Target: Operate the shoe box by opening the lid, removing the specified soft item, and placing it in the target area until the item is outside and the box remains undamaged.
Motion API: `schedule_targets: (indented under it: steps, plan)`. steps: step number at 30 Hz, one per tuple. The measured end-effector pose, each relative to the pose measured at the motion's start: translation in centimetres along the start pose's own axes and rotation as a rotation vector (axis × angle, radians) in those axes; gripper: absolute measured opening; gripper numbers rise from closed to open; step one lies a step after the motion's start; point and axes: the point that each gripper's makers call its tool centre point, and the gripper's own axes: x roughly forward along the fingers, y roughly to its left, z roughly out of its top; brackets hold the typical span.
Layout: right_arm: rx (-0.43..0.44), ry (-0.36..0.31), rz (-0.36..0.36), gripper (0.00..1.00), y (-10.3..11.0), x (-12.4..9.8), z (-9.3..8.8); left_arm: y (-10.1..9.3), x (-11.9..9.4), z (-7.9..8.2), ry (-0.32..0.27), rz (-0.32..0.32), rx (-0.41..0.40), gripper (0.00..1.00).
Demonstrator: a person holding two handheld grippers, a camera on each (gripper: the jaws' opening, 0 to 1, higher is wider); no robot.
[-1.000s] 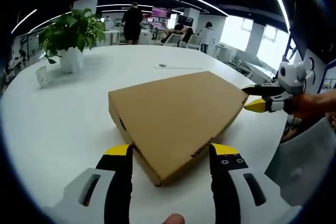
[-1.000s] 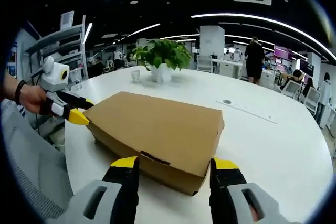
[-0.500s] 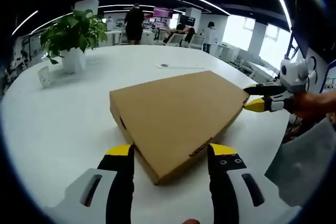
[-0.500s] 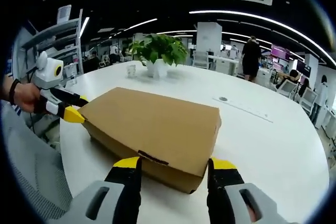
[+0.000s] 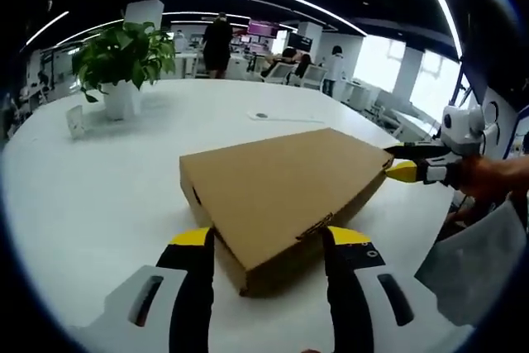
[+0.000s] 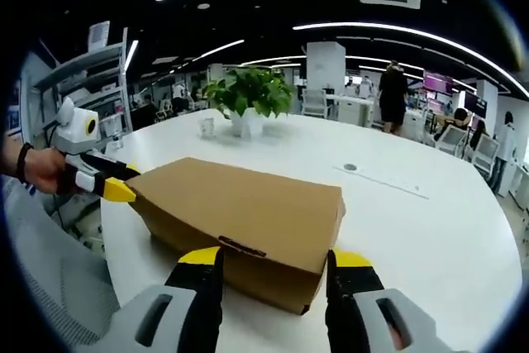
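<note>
Open-plan office, white table (image 5: 99, 179), potted plant (image 6: 248, 97), desks, ceiling strip lights (image 6: 388, 31)

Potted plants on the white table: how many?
1: the potted plant stands on the far side of the white table, beyond the closed shoe box. Others may be out of frame.

The shoe box (image 5: 281, 188) is matt brown cardboard with a smooth lid, on a smooth, faintly glossy white table (image 5: 99, 179).

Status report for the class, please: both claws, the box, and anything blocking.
Left claw open, straddling one corner of the closed brown cardboard shoe box. Right claw open at the opposite end. Lid down. Potted green plant stands well behind.
</note>
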Motion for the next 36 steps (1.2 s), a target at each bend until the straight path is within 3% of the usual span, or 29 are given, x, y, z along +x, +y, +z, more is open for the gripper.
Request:
schedule_targets:
  steps: [3,11,18,36]
  plan:
    - [0.014,-0.019,0.003,0.47,0.0,-0.3,0.8,0.1,-0.3,0.6,-0.022,-0.002,-0.012,0.54]
    - [0.039,-0.054,0.006,0.47,-0.3,-0.9,3.1,-0.5,-0.8,1.6,-0.04,-0.008,0.06,0.57]
    - [0.012,-0.073,-0.004,0.46,-0.5,-1.3,5.0,-1.0,-1.4,2.6,-0.085,-0.027,0.103,0.61]
    - [-0.018,-0.105,-0.006,0.44,-1.3,-1.1,8.4,0.5,-1.8,5.0,-0.099,0.065,0.258,0.4]
